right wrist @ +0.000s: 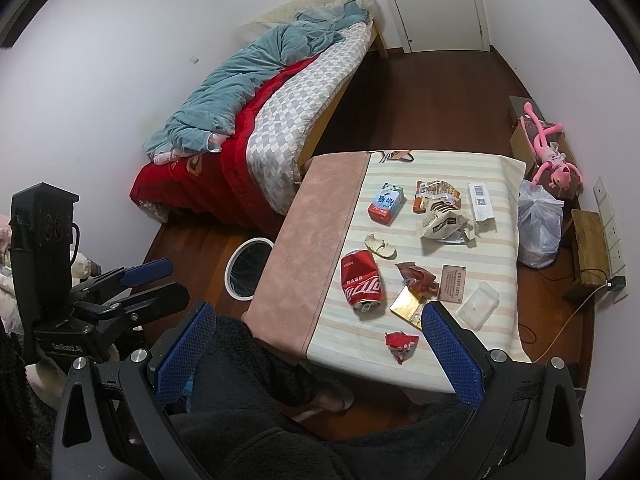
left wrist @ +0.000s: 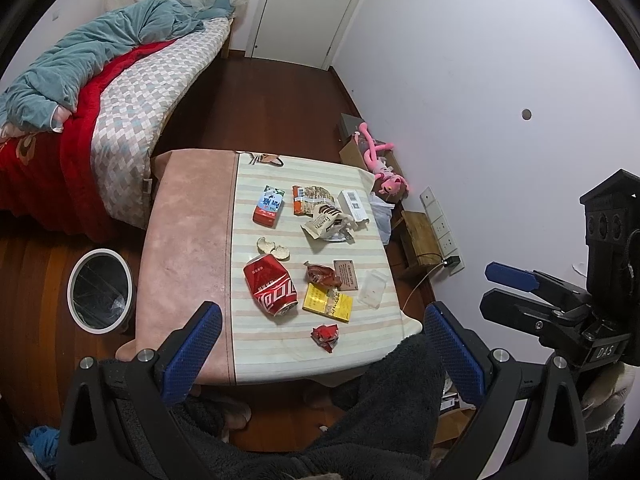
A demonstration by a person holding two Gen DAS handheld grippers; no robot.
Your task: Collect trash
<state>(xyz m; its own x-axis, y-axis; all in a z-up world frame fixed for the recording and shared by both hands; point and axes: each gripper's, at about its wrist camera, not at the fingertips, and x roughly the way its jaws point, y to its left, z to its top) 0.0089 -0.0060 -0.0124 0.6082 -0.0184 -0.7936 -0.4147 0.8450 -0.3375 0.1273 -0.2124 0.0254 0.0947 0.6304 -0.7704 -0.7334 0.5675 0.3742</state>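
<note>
a rumpled bed (left wrist: 100,92) fills one side of the room, with a low cloth-covered table (left wrist: 188,256) beside it strewn with trash. a white bin (left wrist: 100,292) stands on the floor just beside the table. both the left gripper (left wrist: 322,356) and the right gripper (right wrist: 316,354) hover spread wide above the near edge, holding nothing. on the striped cloth lie a crushed red can (left wrist: 272,286), a yellow box (left wrist: 328,303), a milk carton (left wrist: 269,205) and a small red wrapper (left wrist: 326,336).

One crushed red can (left wrist: 271,289), one milk carton (left wrist: 268,205), one bin (left wrist: 99,291), two red wrappers (left wrist: 325,337).
</note>
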